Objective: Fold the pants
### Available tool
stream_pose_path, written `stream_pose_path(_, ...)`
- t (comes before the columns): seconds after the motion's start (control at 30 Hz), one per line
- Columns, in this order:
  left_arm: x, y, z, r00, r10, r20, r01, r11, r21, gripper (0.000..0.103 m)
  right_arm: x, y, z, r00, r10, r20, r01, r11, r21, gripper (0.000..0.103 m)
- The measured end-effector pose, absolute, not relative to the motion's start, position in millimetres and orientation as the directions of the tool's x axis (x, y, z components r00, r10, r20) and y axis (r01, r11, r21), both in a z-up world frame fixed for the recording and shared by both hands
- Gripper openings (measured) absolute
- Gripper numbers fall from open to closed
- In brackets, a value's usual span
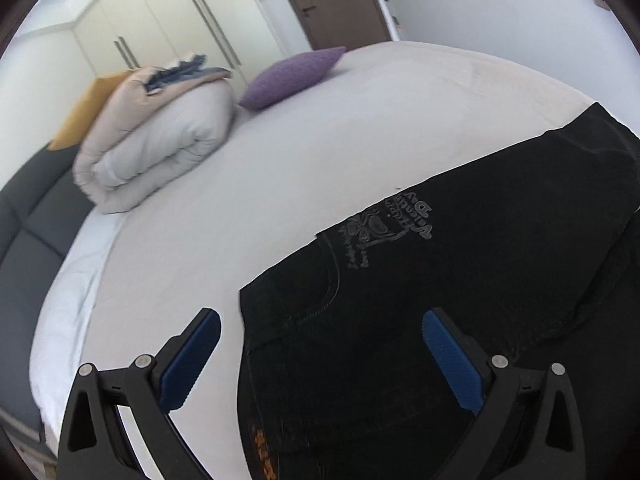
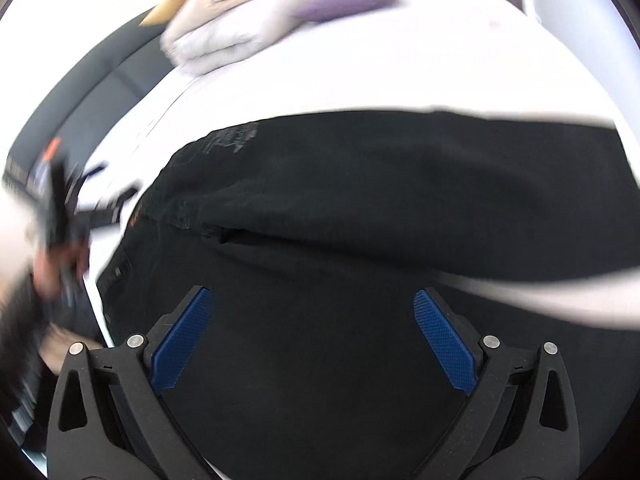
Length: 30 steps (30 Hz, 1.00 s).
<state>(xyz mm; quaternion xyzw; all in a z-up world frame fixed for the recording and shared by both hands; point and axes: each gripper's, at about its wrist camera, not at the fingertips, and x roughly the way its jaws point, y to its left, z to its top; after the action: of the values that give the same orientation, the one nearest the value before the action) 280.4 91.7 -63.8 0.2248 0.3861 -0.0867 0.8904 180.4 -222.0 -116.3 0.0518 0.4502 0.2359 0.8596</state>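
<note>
Black pants with a grey print near one pocket lie spread on a white bed. My left gripper hovers open above the waist corner of the pants, its blue pads wide apart and one finger over bare sheet. In the right wrist view the same black pants fill the middle, one leg lying over the other. My right gripper stands open above the fabric with nothing pinched between its blue pads. A blurred hand with the other gripper shows at the left edge.
A rolled beige duvet with a blue garment on top and a purple pillow lie at the bed's far end. A dark grey headboard runs along the left. Wardrobe doors and a brown door stand behind.
</note>
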Motion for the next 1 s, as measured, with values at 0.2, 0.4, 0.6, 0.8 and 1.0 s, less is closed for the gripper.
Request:
stream_pose_path(0.2,390,102,-71,0.493,-0.107,-0.864,0.511,0.839,0.187,0.103,192,-228,-118,0.453,0.497,-0.741,-0.458,0.842,0.284,0.087)
stream_pose_path(0.4,441,91,-99,0.322,-0.153,-0.934,0.625,0.776,0.088,0.088,216,-221,-128,0.399,0.532,-0.747,-0.565,0.784,0.257,0.077)
stream_pose_path(0.6,456,99,-131,0.215,-0.145,-0.966,0.63,0.776,0.024,0.081,240,-211,-136,0.377,0.542,-0.751,-0.604,0.759,0.244,0.077)
stream_pose_path(0.8,429,93,-124,0.228,-0.193,-0.955,0.634,0.773,-0.005,0.045,271,-176,-126,0.394,0.53,-0.751,-0.67,0.725,0.16,0.07)
stream_pose_path(1.0,375,79,-89,0.417,-0.142,-0.898,0.618,0.769,0.165,0.008,330,-126,-105,0.434,0.499,-0.75,-0.715,0.697,0.05,0.049)
